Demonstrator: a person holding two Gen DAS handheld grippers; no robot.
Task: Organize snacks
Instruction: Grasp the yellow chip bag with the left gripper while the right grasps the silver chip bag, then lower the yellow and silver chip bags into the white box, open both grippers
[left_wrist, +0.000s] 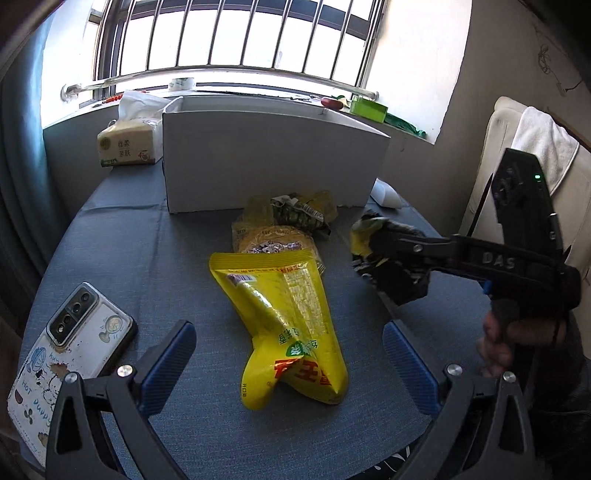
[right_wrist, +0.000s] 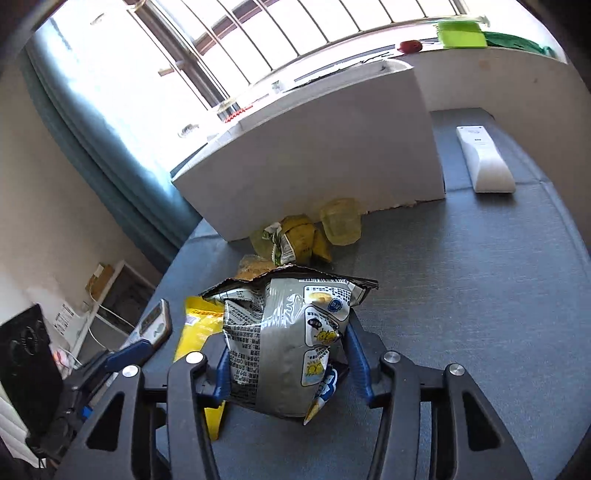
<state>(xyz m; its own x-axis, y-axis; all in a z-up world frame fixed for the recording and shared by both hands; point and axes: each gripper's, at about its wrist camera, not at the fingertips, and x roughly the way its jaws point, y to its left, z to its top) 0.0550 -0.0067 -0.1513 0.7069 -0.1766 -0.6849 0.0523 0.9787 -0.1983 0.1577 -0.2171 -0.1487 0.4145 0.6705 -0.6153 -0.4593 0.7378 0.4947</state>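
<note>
A yellow snack bag (left_wrist: 288, 317) lies on the blue tablecloth, and my left gripper (left_wrist: 290, 358) stands open with one blue pad on each side of the bag's near end, not touching it. My right gripper (right_wrist: 290, 369) is shut on a silver-and-black snack bag (right_wrist: 284, 332), pads pressing both its sides. In the left wrist view that gripper (left_wrist: 388, 254) comes in from the right with the crumpled bag (left_wrist: 402, 291) above the cloth. The white box (left_wrist: 273, 158) stands open-topped at the back, also seen as the white box (right_wrist: 314, 155); its inside is hidden.
In front of the box lie a clear biscuit pack (left_wrist: 273, 236), small green-yellow packets (right_wrist: 295, 240) and a yellow jelly cup (right_wrist: 340, 221). A phone (left_wrist: 74, 350) lies near left, a tissue pack (left_wrist: 129, 144) far left, a white remote (right_wrist: 484, 158) right of the box.
</note>
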